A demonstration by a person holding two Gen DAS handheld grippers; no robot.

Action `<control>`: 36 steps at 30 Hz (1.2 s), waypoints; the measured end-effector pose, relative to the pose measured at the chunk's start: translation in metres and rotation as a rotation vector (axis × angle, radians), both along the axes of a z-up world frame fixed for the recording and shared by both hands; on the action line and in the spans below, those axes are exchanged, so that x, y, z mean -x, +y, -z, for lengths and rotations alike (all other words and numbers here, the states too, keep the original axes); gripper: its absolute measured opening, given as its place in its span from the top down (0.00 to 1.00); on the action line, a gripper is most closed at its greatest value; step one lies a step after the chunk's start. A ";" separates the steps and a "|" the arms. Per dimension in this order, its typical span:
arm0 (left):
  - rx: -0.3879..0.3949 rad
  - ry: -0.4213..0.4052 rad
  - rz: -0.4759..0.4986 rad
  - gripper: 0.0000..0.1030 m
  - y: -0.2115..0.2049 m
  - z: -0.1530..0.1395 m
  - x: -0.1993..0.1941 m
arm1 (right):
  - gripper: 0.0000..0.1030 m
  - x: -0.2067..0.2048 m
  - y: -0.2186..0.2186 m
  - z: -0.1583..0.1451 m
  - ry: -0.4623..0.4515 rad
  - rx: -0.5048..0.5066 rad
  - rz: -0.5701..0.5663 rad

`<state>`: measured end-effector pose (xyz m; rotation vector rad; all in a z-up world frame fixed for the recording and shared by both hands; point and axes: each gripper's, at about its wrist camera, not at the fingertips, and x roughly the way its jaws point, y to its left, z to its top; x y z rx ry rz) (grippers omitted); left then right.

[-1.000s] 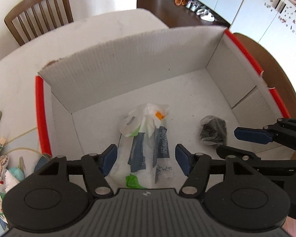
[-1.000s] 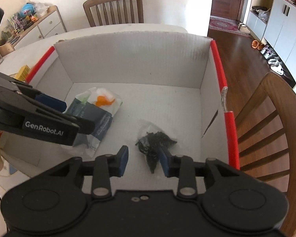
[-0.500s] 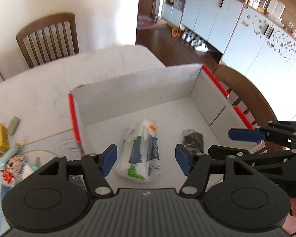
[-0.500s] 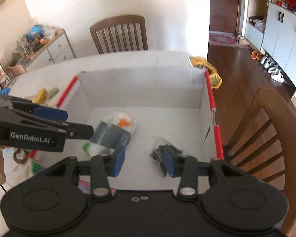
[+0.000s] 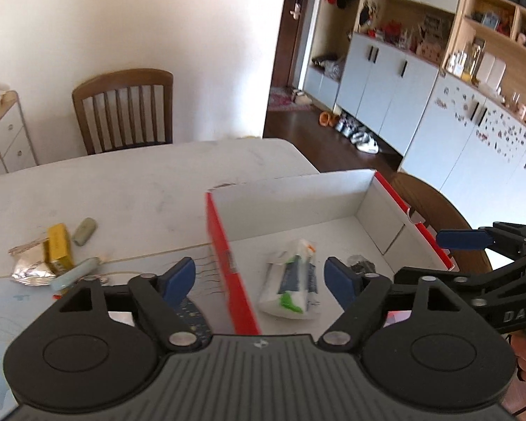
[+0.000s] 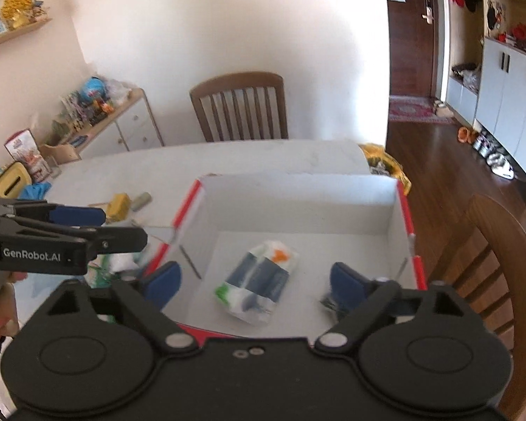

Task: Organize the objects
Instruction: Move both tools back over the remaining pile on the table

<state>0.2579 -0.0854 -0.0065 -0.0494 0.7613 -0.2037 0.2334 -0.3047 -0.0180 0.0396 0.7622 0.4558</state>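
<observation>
You've got a white cardboard box (image 5: 291,193) w/ red rim, open top, sitting on the table's right side. Inside, flat on the floor: a white plastic bag (image 5: 291,289) w/ dark blue, green & orange print, lying lengthwise near the front-middle; a small black crumpled item (image 5: 363,265) just to its right, apart from it. Outside the box, to its left on the table: a yellow pack (image 5: 58,247), a grey-green capsule-shaped piece (image 5: 85,226), a foil wrapper (image 5: 29,268), a pale blue tube (image 5: 75,273).

White bag (image 6: 257,282) lies in the box (image 6: 298,193); right gripper (image 6: 254,286) fingers (image 6: 163,280) opening, nothing between.
</observation>
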 end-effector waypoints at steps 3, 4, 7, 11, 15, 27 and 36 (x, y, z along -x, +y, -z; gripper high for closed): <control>-0.007 -0.039 -0.026 0.18 0.019 -0.004 0.013 | 0.01 0.009 0.015 -0.004 -0.020 -0.021 0.000; -0.009 -0.051 -0.031 0.16 0.025 -0.006 0.016 | 0.01 0.011 0.019 -0.005 -0.023 -0.026 -0.004; 0.005 -0.076 -0.035 0.16 0.044 -0.008 0.026 | 0.01 0.017 0.037 -0.007 -0.031 -0.037 -0.003; 0.006 -0.082 -0.044 0.15 0.066 -0.007 0.037 | 0.01 0.023 0.060 -0.007 -0.045 -0.042 -0.004; -0.018 -0.095 -0.052 0.15 0.086 -0.004 0.048 | 0.01 0.029 0.085 -0.006 -0.061 -0.038 -0.014; -0.018 -0.112 -0.053 0.00 0.146 0.011 0.063 | 0.01 0.035 0.153 0.004 -0.060 -0.002 -0.045; 0.021 -0.037 -0.026 0.00 0.192 0.053 0.061 | 0.01 0.025 0.194 0.028 -0.013 0.060 -0.047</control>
